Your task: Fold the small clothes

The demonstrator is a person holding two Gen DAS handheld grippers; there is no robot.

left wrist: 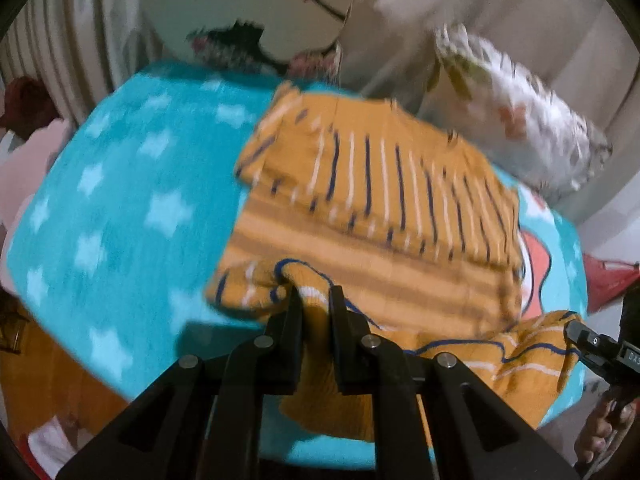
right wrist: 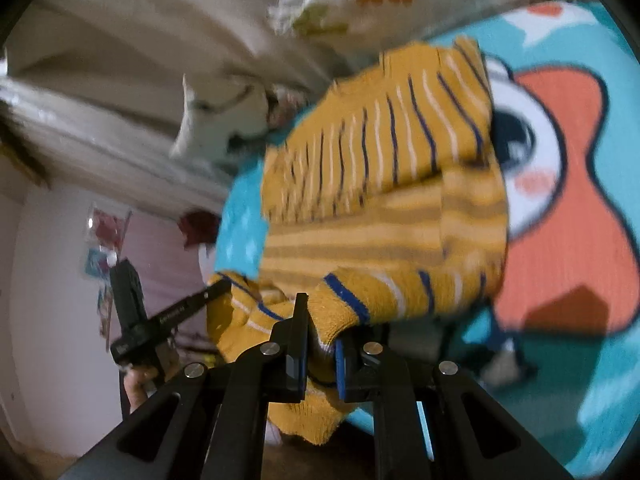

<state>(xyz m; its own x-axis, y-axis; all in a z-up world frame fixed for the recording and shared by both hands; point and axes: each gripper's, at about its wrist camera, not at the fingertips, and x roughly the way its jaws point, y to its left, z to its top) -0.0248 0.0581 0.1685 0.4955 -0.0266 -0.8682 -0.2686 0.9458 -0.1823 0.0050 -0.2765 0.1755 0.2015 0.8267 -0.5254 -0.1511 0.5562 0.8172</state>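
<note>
Mustard knit, striped white and navy: the small garment [left wrist: 372, 208] lies on the teal starred blanket [left wrist: 120, 208], its near hem raised. I have my left gripper [left wrist: 316, 300] and right gripper [right wrist: 322, 332] each pinching that hem. It looks soft, light and floppy, so I judge corners the best hold.
</note>
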